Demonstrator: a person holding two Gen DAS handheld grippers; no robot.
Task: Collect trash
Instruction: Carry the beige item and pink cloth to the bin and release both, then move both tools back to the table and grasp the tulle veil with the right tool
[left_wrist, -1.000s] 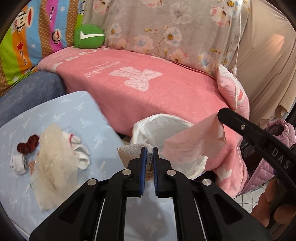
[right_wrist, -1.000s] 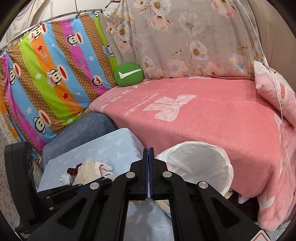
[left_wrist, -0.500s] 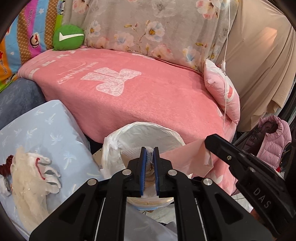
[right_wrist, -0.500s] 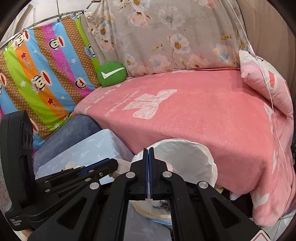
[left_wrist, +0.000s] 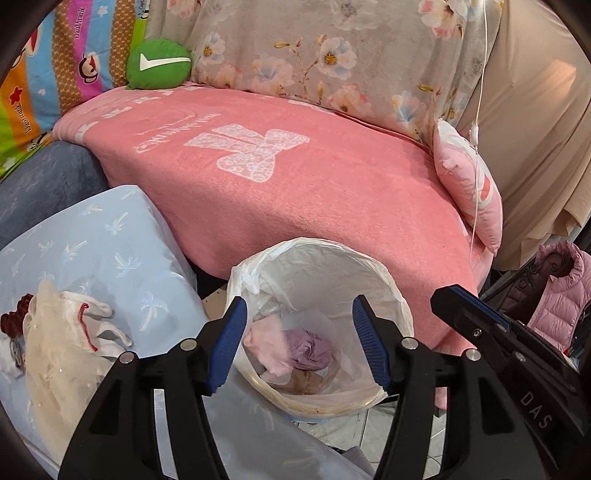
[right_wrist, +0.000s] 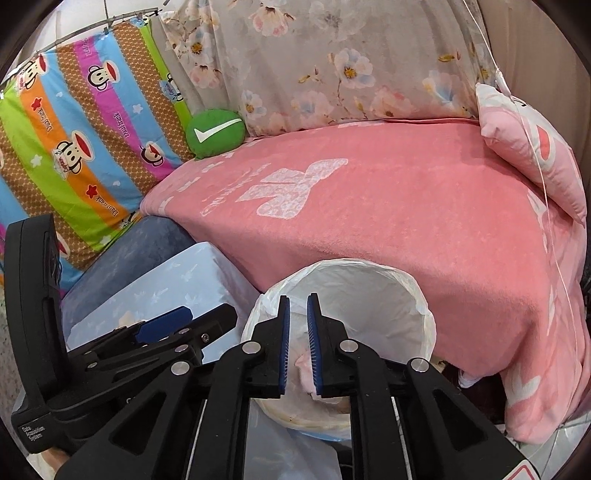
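A white-lined trash bin stands on the floor against the pink bed; it also shows in the right wrist view. Inside lie a pink paper, a crumpled purple wad and brownish scraps. My left gripper is wide open and empty over the bin's mouth. My right gripper hovers over the bin's near rim, jaws slightly apart with nothing between them; the pink paper lies below it. On the light-blue cloth at left lie a cream mesh piece, a white glove and a dark red bit.
A pink blanket covers the bed behind the bin, with a green cushion and a pink pillow. A pink jacket hangs at right. A thin white cord dangles near the pillow. Tiled floor shows below.
My left gripper moved right over the bin and opened, dropping the mesh scrap. My right gripper opened slightly and the pink paper fell into the bin.
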